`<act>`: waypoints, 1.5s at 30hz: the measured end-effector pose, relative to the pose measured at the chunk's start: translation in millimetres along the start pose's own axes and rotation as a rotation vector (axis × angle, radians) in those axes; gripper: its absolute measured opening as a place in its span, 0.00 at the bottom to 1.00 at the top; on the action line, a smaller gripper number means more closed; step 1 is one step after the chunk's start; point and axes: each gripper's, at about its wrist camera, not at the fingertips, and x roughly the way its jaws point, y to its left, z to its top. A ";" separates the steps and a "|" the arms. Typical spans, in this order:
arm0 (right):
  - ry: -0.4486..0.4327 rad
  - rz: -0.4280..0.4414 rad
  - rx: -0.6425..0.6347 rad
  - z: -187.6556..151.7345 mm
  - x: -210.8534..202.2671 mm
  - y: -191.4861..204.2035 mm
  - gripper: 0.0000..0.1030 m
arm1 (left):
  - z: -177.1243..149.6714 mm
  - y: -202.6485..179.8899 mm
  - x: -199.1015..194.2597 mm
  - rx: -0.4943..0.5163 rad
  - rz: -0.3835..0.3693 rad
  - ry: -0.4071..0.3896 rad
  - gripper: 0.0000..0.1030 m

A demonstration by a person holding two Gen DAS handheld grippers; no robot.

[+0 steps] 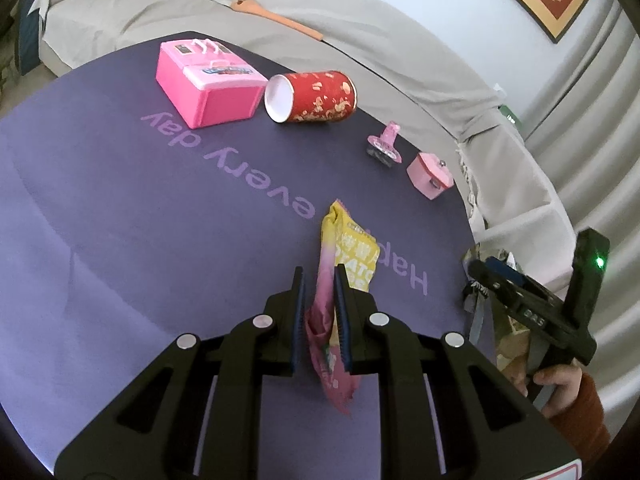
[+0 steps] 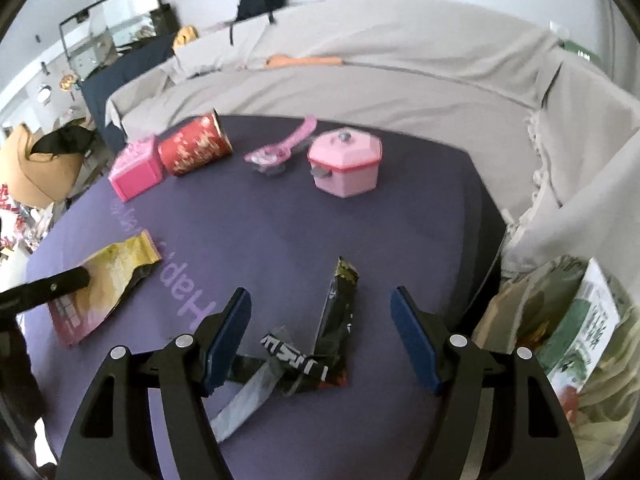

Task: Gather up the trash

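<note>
My left gripper (image 1: 319, 276) is shut on a yellow and pink snack wrapper (image 1: 348, 248), which lies on the purple table mat (image 1: 160, 220); the wrapper also shows in the right wrist view (image 2: 108, 284), with a left finger on it. My right gripper (image 2: 320, 306) is open over a crumpled black wrapper (image 2: 336, 312) that lies on the mat between its fingers, not held. In the left wrist view the right gripper (image 1: 486, 276) is at the table's right edge. A bag with wrappers inside (image 2: 568, 336) stands right of the table.
A red paper cup (image 1: 316, 96) lies on its side beside a pink toy box (image 1: 208, 82). A pink toy pot (image 2: 346, 162) and a pink toy utensil (image 2: 280, 148) sit at the far side. A sofa with a beige cover (image 2: 400, 64) curves around the table.
</note>
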 end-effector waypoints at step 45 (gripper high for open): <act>-0.389 -0.318 0.109 -48.4 -218.1 -189.5 0.32 | -13.0 -323.0 85.1 0.463 -0.405 0.163 0.13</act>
